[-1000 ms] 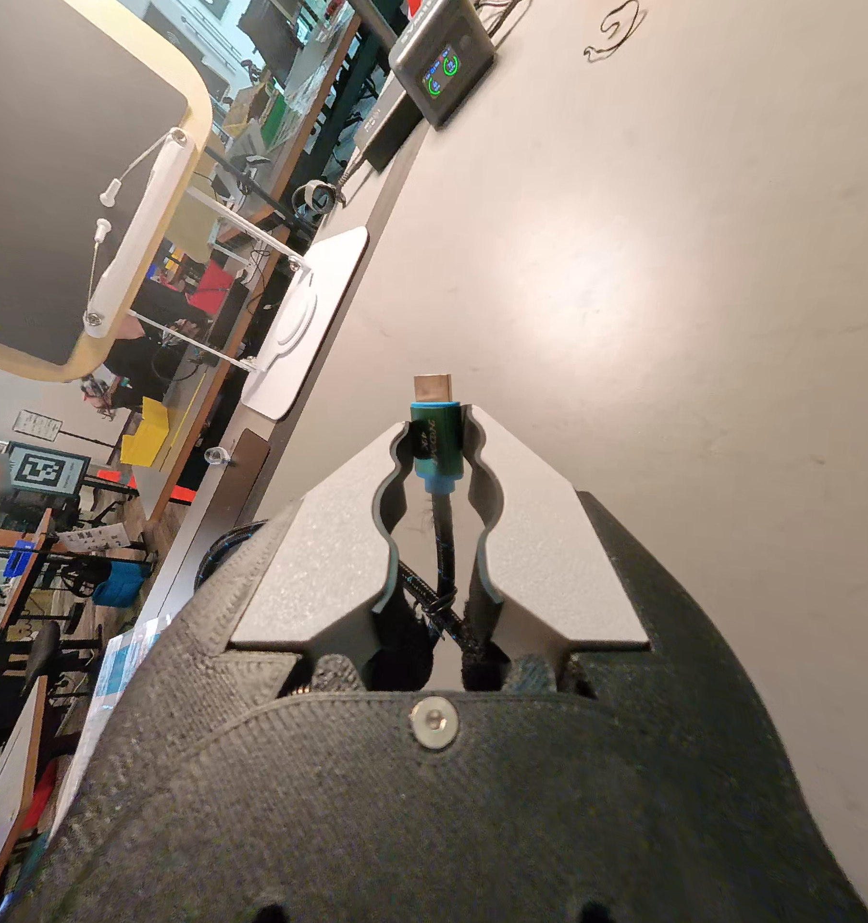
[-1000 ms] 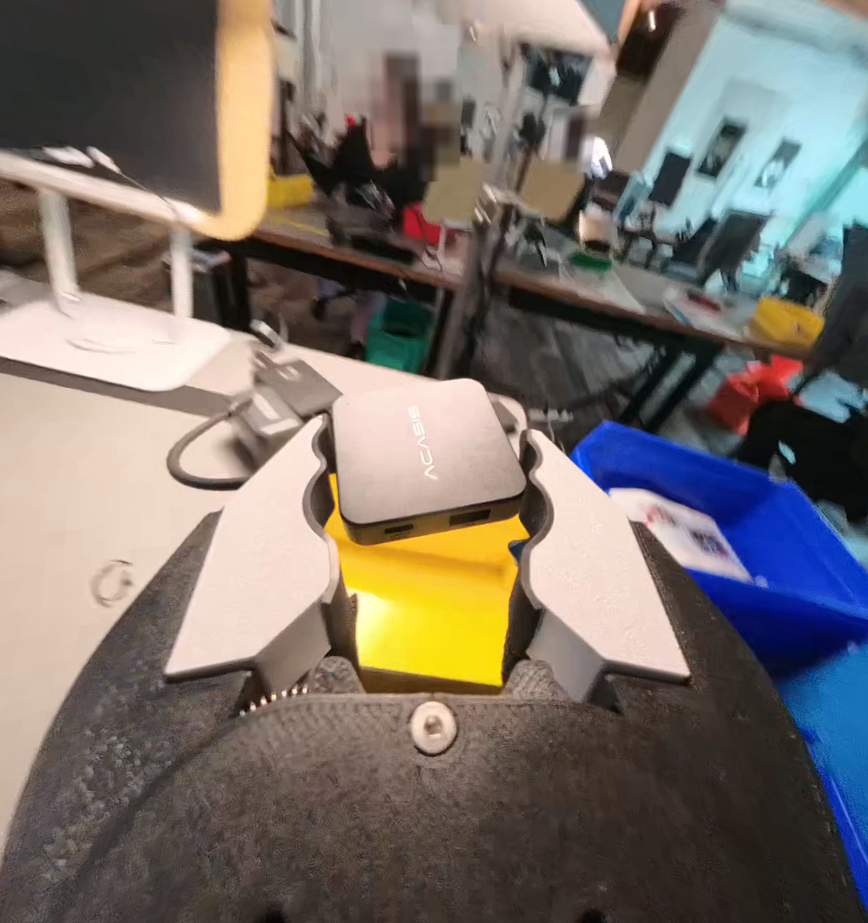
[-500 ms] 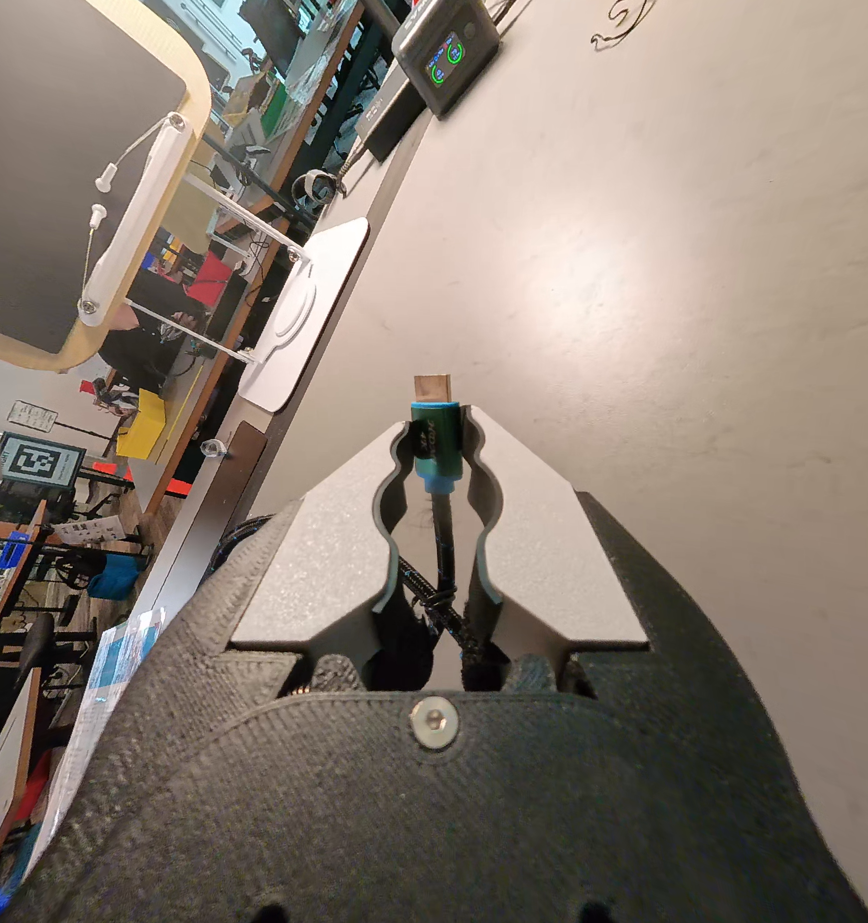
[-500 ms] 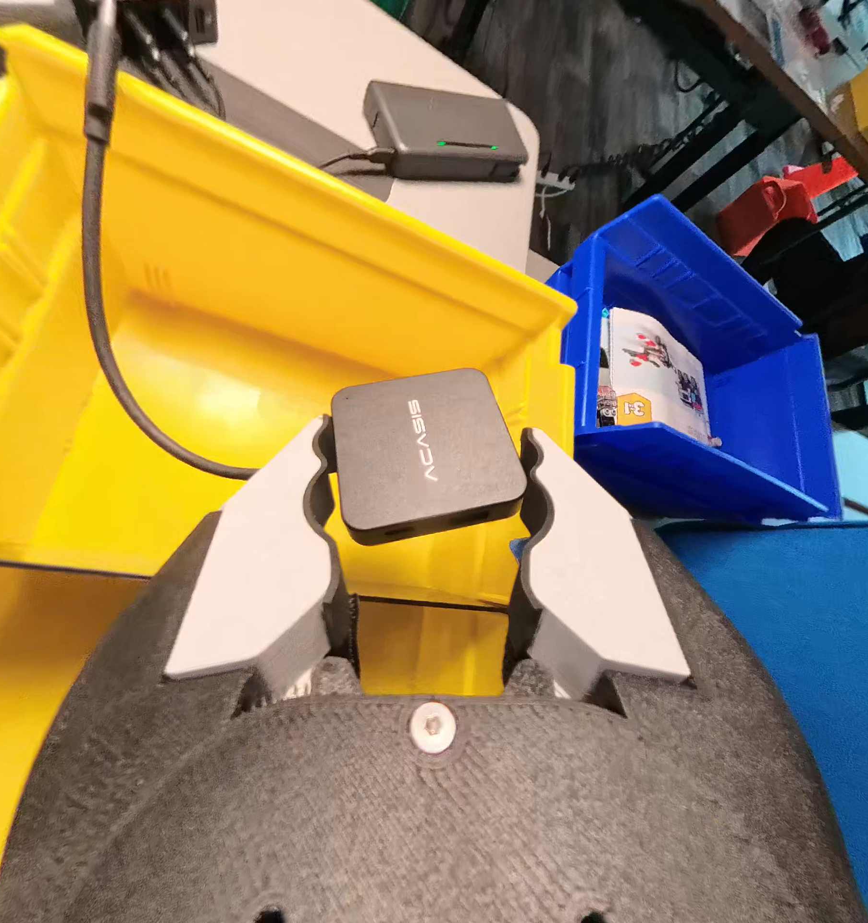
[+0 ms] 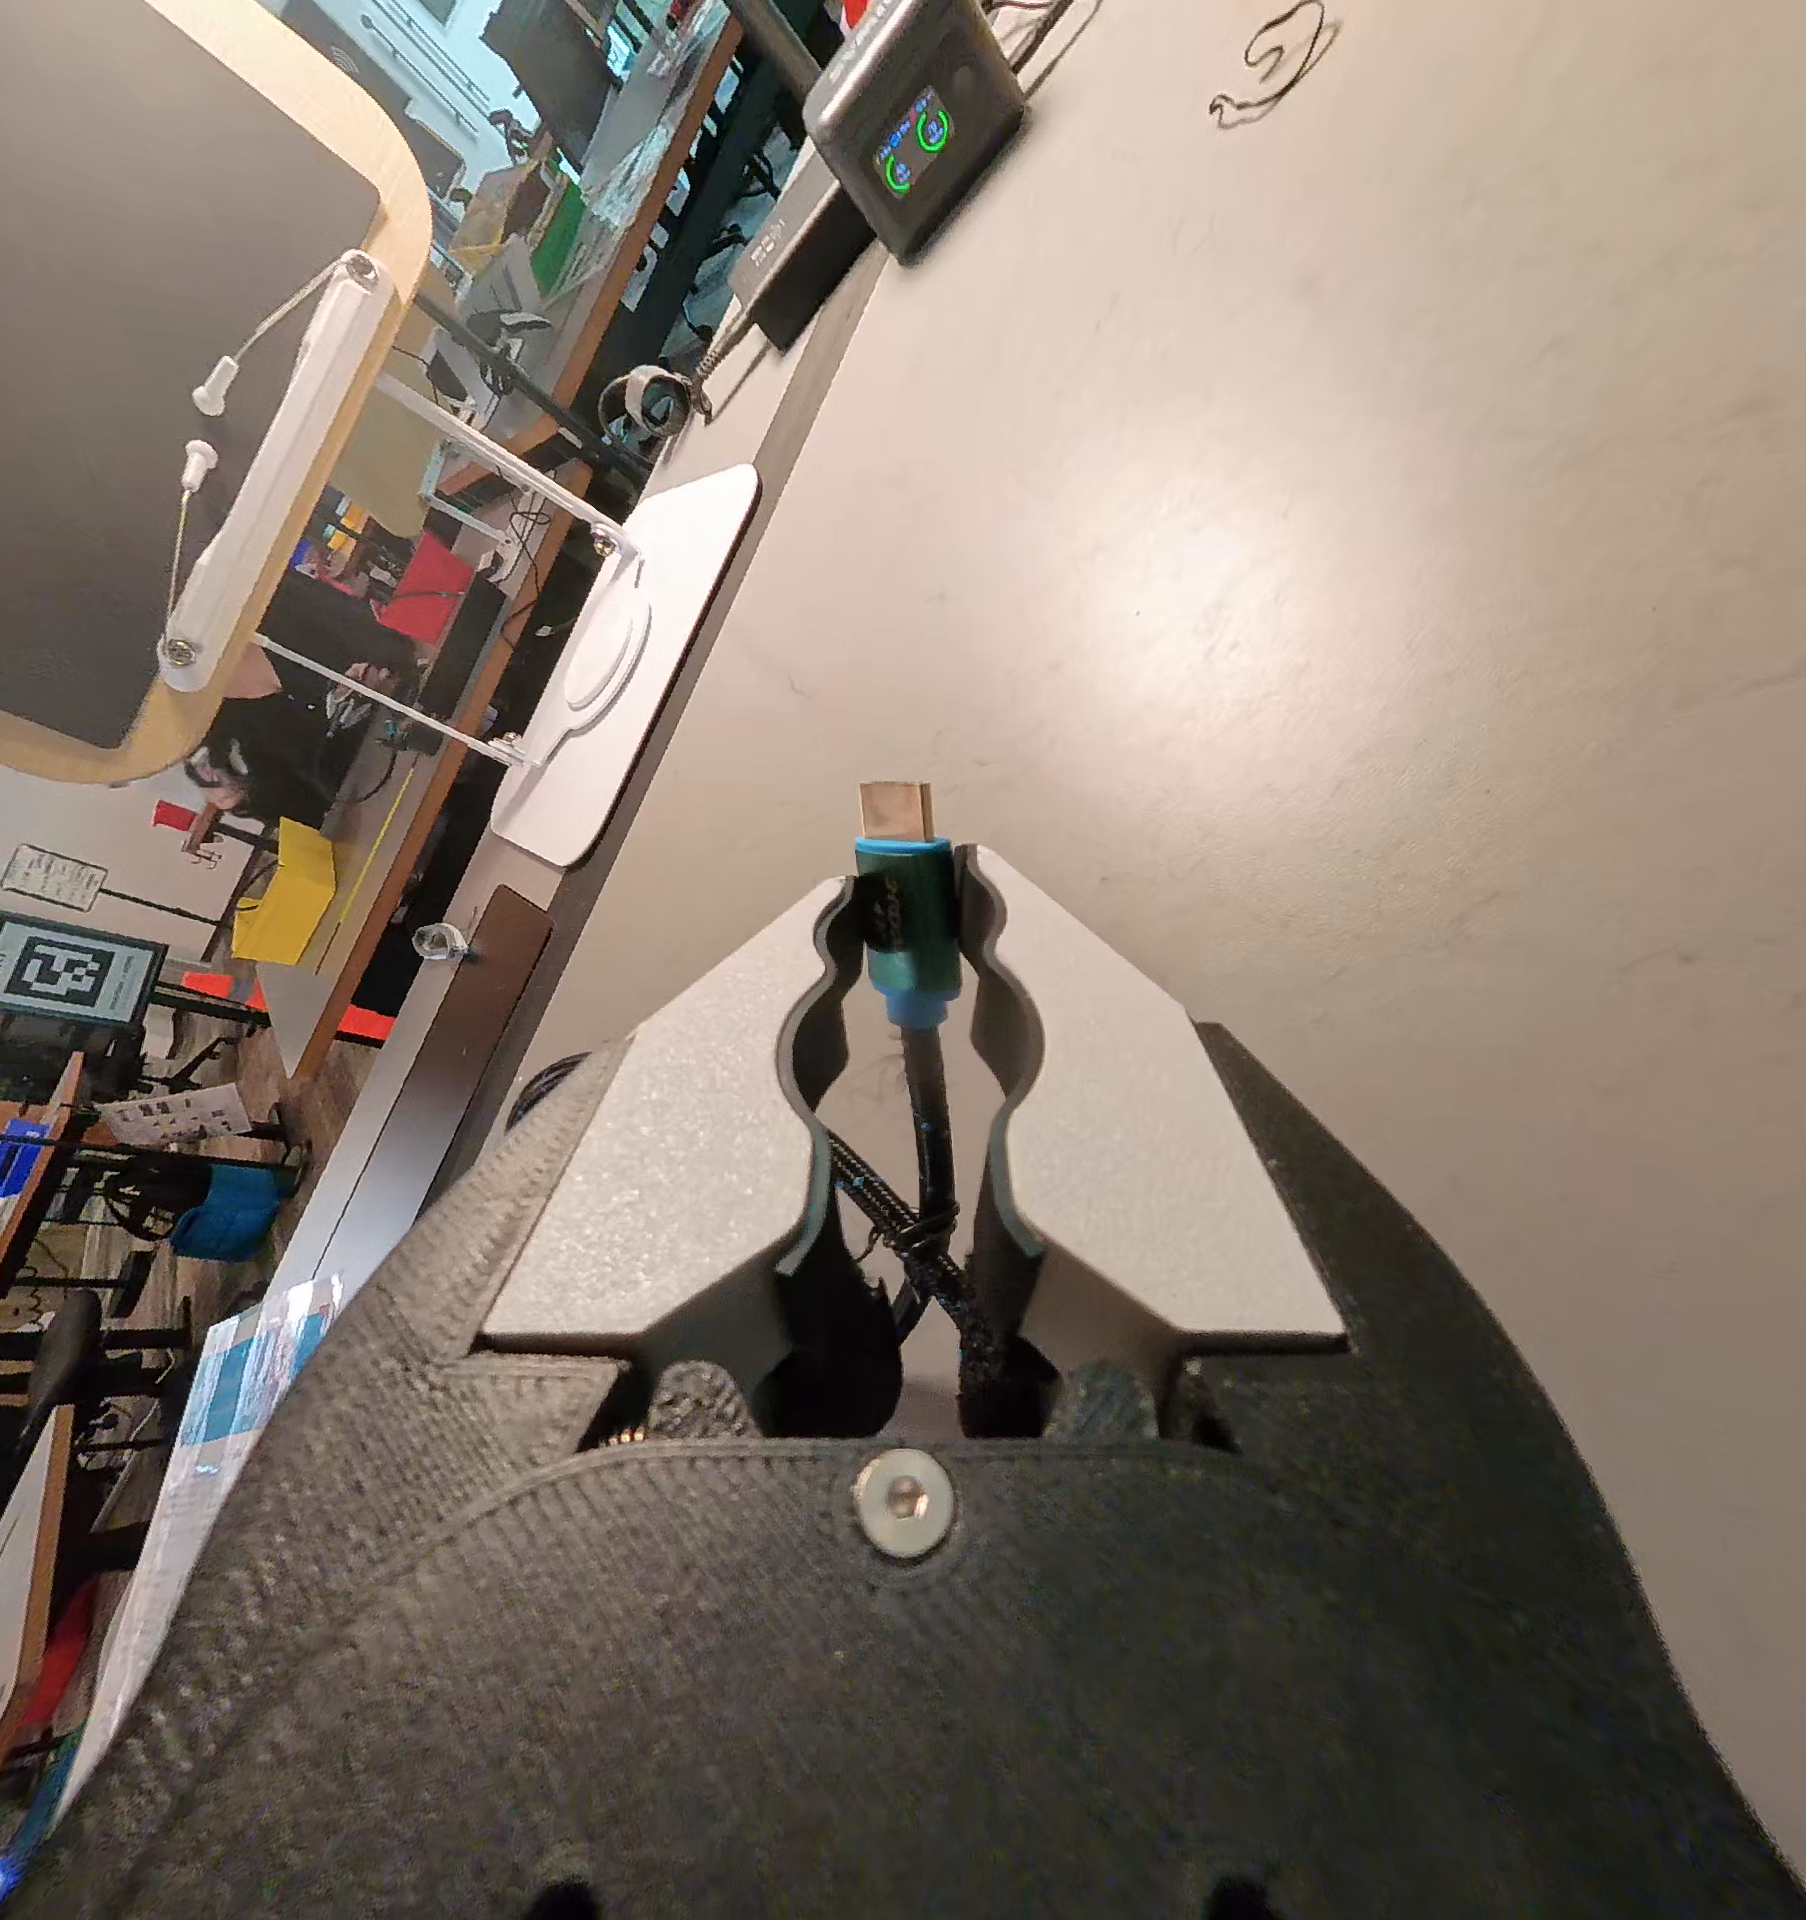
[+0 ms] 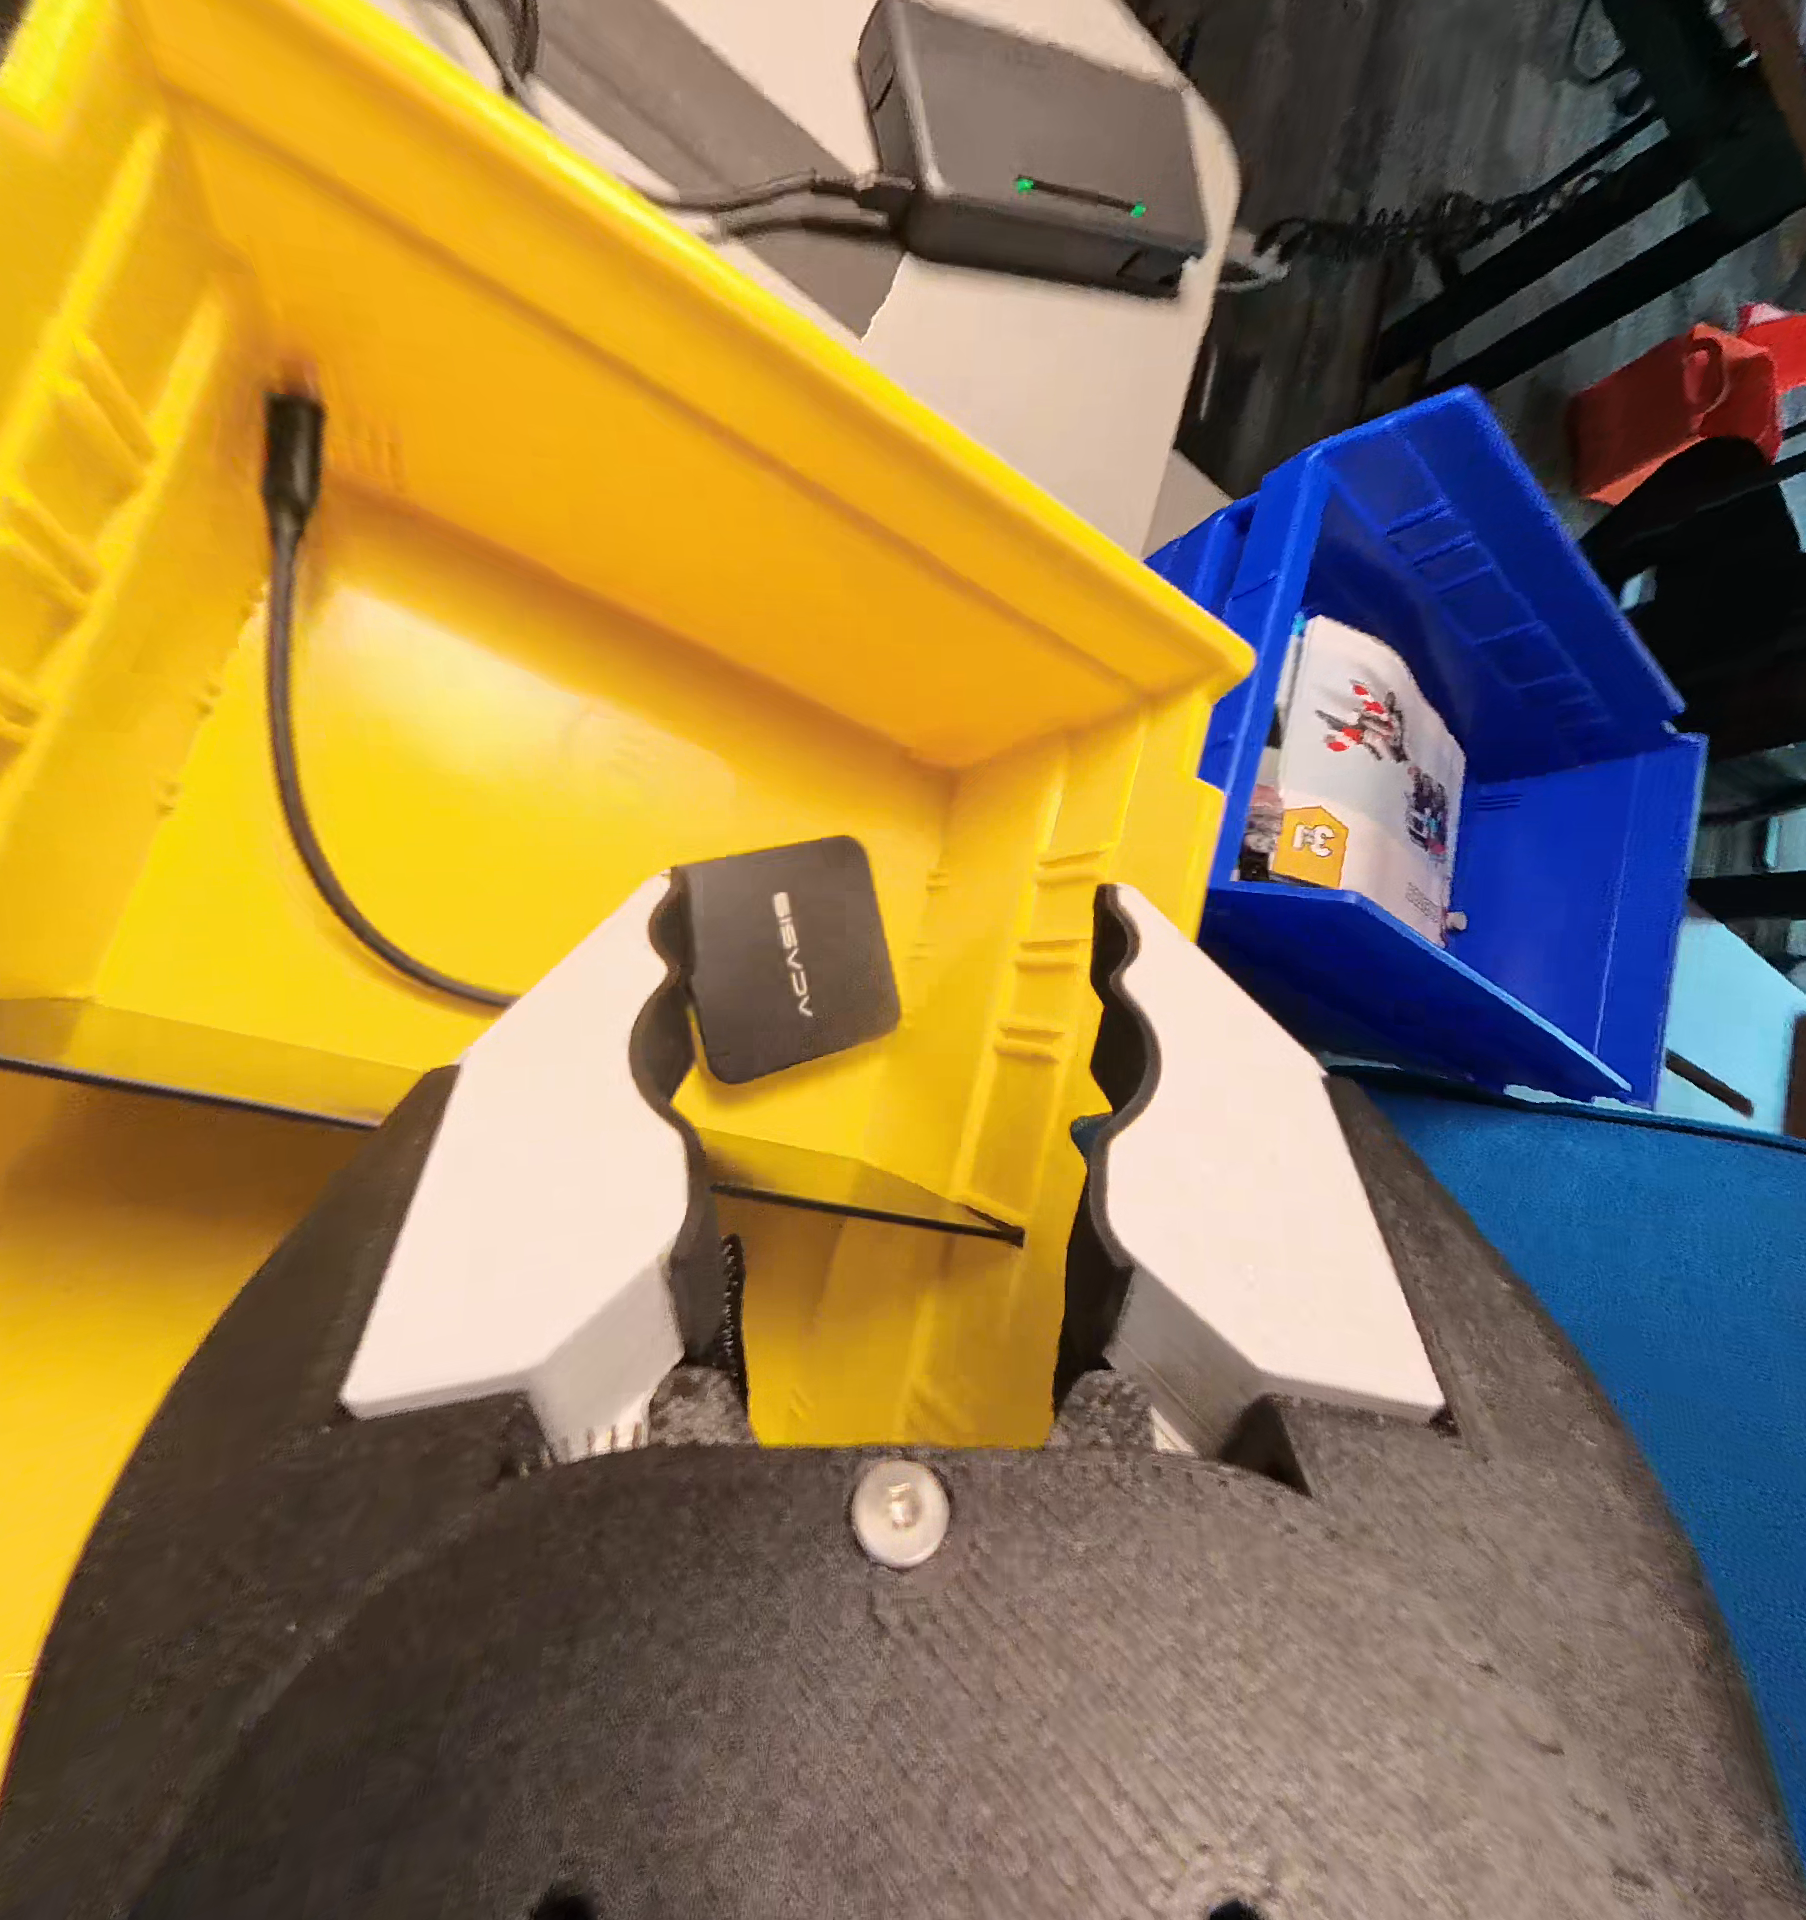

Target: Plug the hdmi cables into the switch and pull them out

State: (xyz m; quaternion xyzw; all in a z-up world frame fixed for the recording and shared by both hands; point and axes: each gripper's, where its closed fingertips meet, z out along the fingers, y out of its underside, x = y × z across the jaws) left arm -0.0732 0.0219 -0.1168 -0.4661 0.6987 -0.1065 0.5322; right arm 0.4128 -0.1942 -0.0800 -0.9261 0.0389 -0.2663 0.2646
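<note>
Two bins fill most of the right wrist view: a yellow bin (image 6: 587, 665), tipped so its inside faces the camera, and a blue bin (image 6: 1564, 852) just to its right holding a printed booklet (image 6: 1366, 769). In the left wrist view a pale tabletop (image 5: 1346, 540) spreads across the frame, with a white stand base (image 5: 629, 665) at its far edge and a dark box with a lit display (image 5: 920, 114) farther back. Behind the yellow bin lies a grey power adapter (image 6: 1034, 145) with small green lights.

Over that bin the right gripper (image 6: 883, 914) points into the opening, its fingers spread wide and released. The black switch (image 6: 790, 956) sits tilted between them inside the bin — its corner is against the left finger (image 6: 556, 1122), while the right finger stands clear of it. A thin black cord (image 6: 296, 707) curves from the switch up the bin's back wall.

The left gripper (image 5: 904, 883) is angled low over the tabletop, fingers clenched on the teal housing of the hdmi cable (image 5: 904, 925). Its metal plug end sticks out past the fingertips — unplugged, in free air. The braided lead runs back between the fingers.
</note>
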